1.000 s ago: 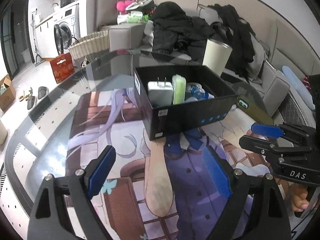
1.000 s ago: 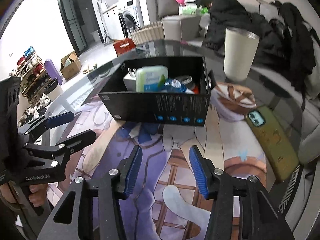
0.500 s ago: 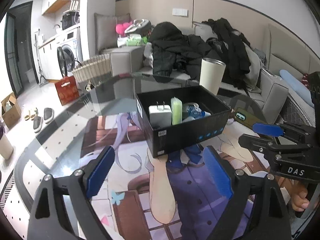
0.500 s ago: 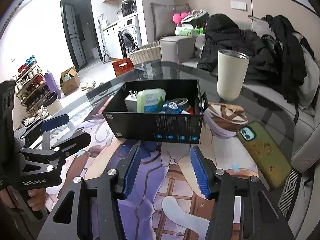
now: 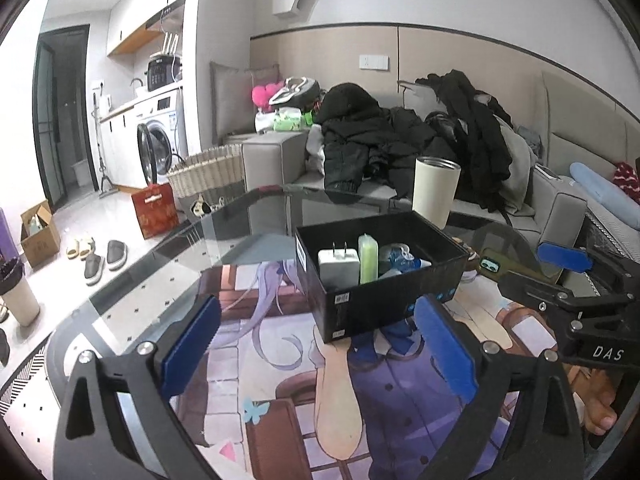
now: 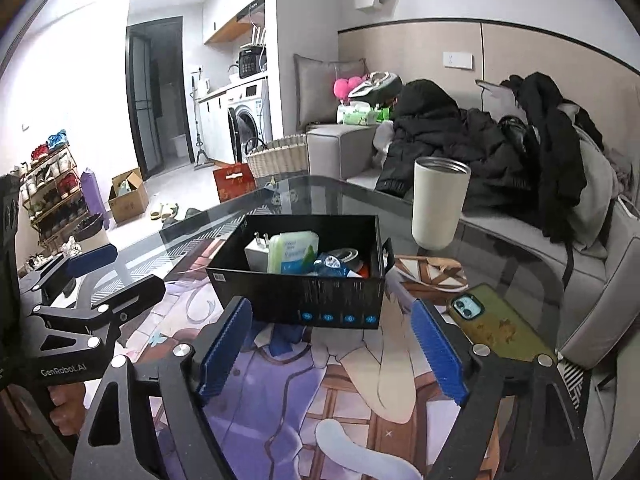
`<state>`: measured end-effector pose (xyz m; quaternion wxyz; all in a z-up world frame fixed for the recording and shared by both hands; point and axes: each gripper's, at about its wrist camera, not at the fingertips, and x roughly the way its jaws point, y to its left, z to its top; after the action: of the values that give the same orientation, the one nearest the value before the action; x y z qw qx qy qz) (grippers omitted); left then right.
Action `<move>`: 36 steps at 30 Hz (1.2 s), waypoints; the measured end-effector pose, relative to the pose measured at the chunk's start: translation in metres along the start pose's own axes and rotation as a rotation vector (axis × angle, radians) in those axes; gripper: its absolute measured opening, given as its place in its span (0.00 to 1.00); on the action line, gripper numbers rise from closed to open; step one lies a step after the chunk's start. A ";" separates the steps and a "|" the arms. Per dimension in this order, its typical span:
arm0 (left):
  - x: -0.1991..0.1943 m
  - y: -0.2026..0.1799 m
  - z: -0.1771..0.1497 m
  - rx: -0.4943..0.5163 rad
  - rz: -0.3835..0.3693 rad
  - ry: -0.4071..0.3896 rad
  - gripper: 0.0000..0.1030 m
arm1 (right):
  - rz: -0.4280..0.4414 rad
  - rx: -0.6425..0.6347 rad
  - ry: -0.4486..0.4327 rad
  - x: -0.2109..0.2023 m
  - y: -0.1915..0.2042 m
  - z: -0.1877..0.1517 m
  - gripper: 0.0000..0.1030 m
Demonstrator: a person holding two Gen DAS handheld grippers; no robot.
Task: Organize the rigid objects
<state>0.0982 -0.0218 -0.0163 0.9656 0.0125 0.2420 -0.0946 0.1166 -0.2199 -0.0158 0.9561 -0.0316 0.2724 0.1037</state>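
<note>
Both grippers are pulling back and rising away from the black box (image 6: pixel 304 276), which is looking smaller and farther off in both wrist views than a second ago. The left gripper (image 5: pixel 320 344) is hovering with its fingers (image 5: pixel 192 340) wide apart and nothing between them. The right gripper (image 6: pixel 332 348) is doing the same, and its fingers are spreading wider than they were a second ago.

The box is sitting on the printed mat on the glass counter (image 5: pixel 132 300), holding a white charger (image 5: pixel 338 268), a green case (image 6: pixel 294 252) and a blue packet (image 6: pixel 330 262). A cup (image 6: pixel 438 200) is standing behind the box, and a phone (image 6: pixel 492 328) is lying on the counter to its right. Judging by the retreat with empty fingers, the packing is probably finishing, unless the phone is also meant for the box.
</note>
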 end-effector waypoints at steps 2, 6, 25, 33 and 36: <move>-0.003 -0.001 0.001 0.002 0.011 -0.023 0.96 | -0.004 -0.004 -0.015 -0.002 0.001 0.000 0.81; -0.013 -0.003 0.004 0.014 0.027 -0.075 0.96 | 0.002 0.005 -0.064 -0.012 0.001 0.000 0.84; -0.030 0.004 0.008 -0.045 0.103 -0.180 1.00 | -0.049 0.000 -0.152 -0.024 0.002 -0.001 0.98; -0.030 0.002 0.007 -0.043 0.094 -0.180 1.00 | -0.057 0.010 -0.161 -0.027 -0.001 -0.003 0.98; -0.029 0.002 0.007 -0.046 0.095 -0.178 1.00 | -0.054 0.009 -0.157 -0.028 -0.002 -0.003 0.98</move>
<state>0.0766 -0.0154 0.0038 0.9867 -0.0068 0.1565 -0.0438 0.0923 -0.2269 -0.0031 0.9770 -0.0266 0.1963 0.0786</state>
